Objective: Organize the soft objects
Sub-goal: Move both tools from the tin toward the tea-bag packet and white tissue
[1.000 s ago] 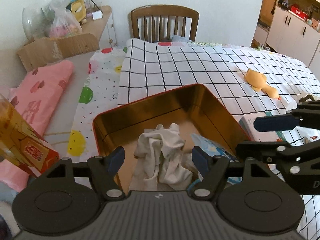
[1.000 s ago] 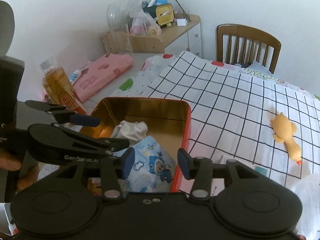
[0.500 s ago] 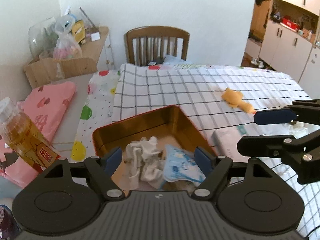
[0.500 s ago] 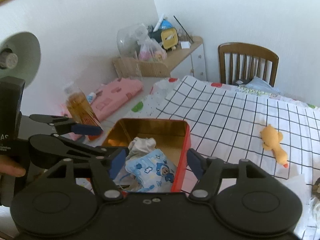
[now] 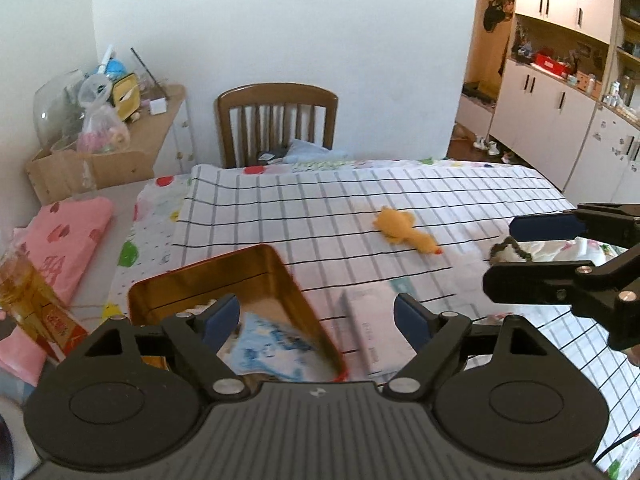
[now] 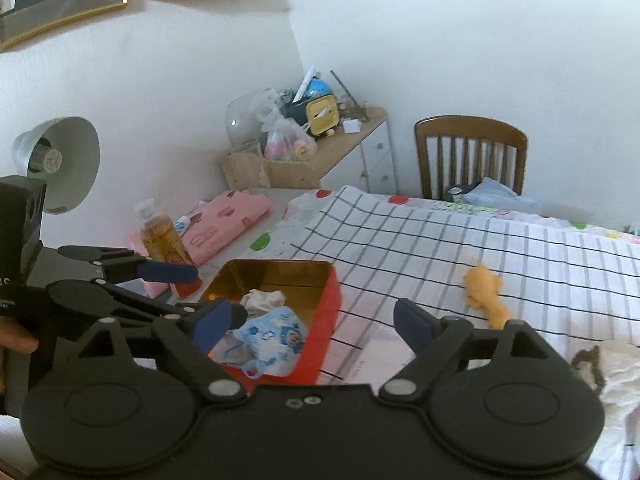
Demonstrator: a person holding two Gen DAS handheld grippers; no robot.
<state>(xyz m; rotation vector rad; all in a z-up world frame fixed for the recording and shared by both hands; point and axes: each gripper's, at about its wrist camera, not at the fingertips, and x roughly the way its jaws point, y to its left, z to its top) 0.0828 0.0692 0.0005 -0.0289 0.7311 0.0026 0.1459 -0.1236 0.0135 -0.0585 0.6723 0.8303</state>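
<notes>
Hand-held grippers left [image 5: 316, 322], right [image 6: 312, 322]: jaws just opening, wide, empty

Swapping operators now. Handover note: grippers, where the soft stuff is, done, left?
Left gripper: jaws open, just been opening, nothing between them.
Right gripper: the same, jaws open and widening, empty.
Tin: holds a white cloth and a blue printed cloth; those are done.
Left: yellow plush lies loose on the checked sheet; a white and dark soft item sits at the sheet's near right.
The flat white pack beside the tin: can't tell if it's soft.
</notes>
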